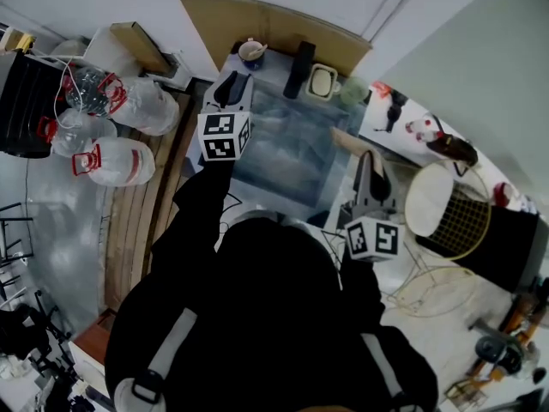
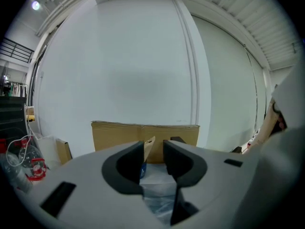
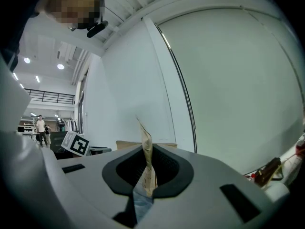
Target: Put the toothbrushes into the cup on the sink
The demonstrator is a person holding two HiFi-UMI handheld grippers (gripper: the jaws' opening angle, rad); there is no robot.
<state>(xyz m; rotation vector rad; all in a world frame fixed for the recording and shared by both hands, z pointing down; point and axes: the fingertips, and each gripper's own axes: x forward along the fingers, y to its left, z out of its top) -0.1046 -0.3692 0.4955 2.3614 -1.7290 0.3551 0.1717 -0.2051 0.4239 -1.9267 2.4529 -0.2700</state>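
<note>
Brown paper packet (image 3: 145,136) clamped in right tongs (image 3: 147,168); left tongs (image 2: 153,159) apart, empty, near cup (image 1: 250,61).

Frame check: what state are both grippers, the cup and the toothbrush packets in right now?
left gripper: open, nothing between the jaws.
right gripper: shut on a wrapped toothbrush.
wrapped toothbrush: clamped, sticking out past the jaws, not in the cup.
cup: upright, with a tan packet standing in it.
tan packet: in the cup, leaning, free of both grippers.

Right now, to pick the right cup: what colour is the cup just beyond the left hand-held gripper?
The cup is blue, pale inside; head view shows it best.
</note>
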